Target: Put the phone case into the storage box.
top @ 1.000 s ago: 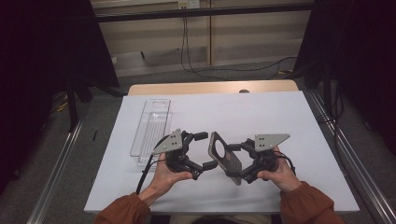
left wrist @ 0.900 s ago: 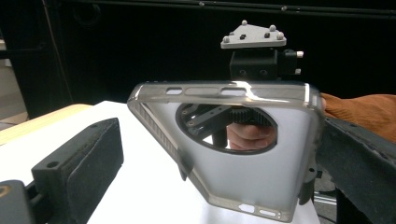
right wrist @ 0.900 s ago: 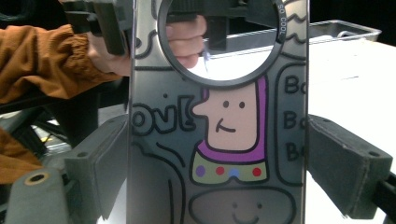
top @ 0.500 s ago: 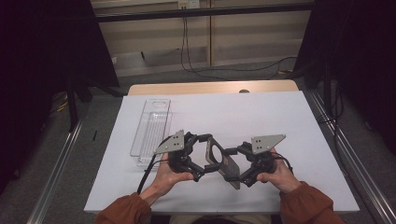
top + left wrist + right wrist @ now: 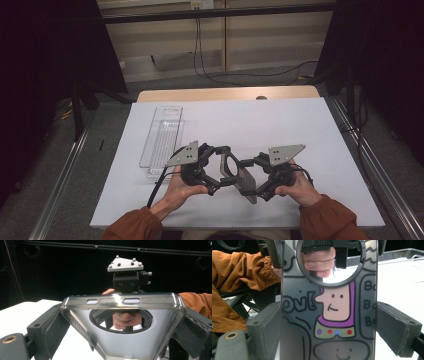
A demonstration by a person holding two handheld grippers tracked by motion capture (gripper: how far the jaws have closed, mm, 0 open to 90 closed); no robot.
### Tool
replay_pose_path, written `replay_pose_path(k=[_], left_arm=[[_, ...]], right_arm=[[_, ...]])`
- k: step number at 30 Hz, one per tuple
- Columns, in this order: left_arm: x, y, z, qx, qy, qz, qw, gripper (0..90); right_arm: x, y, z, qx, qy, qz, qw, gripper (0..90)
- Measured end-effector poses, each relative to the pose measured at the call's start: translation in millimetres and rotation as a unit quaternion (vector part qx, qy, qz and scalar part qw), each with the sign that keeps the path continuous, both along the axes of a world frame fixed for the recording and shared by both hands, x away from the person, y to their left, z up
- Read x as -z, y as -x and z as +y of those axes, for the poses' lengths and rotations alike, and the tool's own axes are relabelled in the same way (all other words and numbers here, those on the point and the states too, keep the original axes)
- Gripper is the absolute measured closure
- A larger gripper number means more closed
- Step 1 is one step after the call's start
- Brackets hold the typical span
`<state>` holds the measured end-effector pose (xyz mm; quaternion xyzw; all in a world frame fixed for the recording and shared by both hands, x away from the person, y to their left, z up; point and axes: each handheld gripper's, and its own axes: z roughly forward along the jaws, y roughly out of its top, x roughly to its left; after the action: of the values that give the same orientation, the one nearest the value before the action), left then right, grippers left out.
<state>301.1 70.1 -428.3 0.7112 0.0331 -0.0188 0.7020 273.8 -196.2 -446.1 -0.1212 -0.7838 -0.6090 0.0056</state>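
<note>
High view: phone case (image 5: 237, 172) above tabletop (image 5: 280, 125), pinched between left hand-held gripper (image 5: 212, 172) and right hand-held gripper (image 5: 257, 182); advisable to keep both grips even, avoiding twist.

The translucent grey plastic phone case (image 5: 329, 315) carries a black-outlined cartoon: a peach face, a purple collar, an olive band dotted purple, red, blue and red, with black lettering beside it. The padded jaws are black. The person's corduroy sleeve (image 5: 234, 272) is rust orange. The white table sheet (image 5: 280, 125) is plain.
</note>
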Motion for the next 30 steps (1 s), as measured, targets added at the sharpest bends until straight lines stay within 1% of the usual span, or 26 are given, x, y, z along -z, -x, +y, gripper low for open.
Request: replay_pose_path(k=[1,3,7,10,11,15,17,19,21,24,26,28,30], left_arm=[[0.1,-0.1,0.2,0.000,-0.002,0.000,1.0000,7.2],[0.4,-0.5,0.4,-0.004,-0.004,-0.001,1.0000,7.6],[0.2,-0.6,0.3,-0.004,-0.006,0.000,1.0000,8.1],[0.8,-0.6,-0.5,-0.002,-0.002,0.007,1.0000,8.6],[0.9,-0.8,-0.1,-0.003,-0.005,0.009,0.9999,8.8],[0.5,-0.6,-0.4,-0.006,-0.008,0.007,0.9999,9.3],[0.4,-0.4,-0.3,-0.012,-0.009,0.005,0.9999,9.5],[0.6,0.0,-0.7,-0.011,-0.010,0.007,0.9999,9.7],[0.3,-0.1,-0.7,-0.012,-0.014,0.006,0.9998,9.9],[0.3,0.7,-1.5,-0.025,-0.020,0.002,0.9995,10.1],[0.4,1.5,-2.8,-0.023,-0.017,0.003,0.9996,10.3],[0.2,0.7,-2.1,-0.028,-0.021,-0.001,0.9994,10.6],[0.8,0.1,-1.2,-0.036,-0.025,0.001,0.9990,10.9]], right_arm=[[0.1,-0.1,0.3,-0.002,0.000,0.000,1.0000,12.1],[0.4,0.1,0.2,0.003,0.003,-0.002,1.0000,12.1],[0.1,0.3,0.2,0.006,0.005,-0.006,1.0000,12.0],[0.0,0.5,-0.1,0.009,0.010,-0.007,0.9999,12.0],[0.1,0.2,-0.1,0.010,0.011,-0.008,0.9998,11.9],[-0.2,-0.2,0.0,0.009,0.016,-0.014,0.9997,11.8],[-0.3,-0.1,0.1,0.011,0.017,-0.016,0.9997,11.8],[-0.2,0.1,0.3,0.014,0.018,-0.017,0.9996,11.7],[0.2,0.0,0.6,0.018,0.019,-0.014,0.9996,11.5],[0.2,0.1,0.6,0.030,0.023,-0.016,0.9992,10.6],[0.7,-0.2,1.0,0.029,0.021,-0.014,0.9993,10.0],[1.5,-0.1,1.5,0.043,0.028,-0.012,0.9986,5.5],[2.2,-0.2,1.8,0.050,0.028,-0.012,0.9983,4.1]])
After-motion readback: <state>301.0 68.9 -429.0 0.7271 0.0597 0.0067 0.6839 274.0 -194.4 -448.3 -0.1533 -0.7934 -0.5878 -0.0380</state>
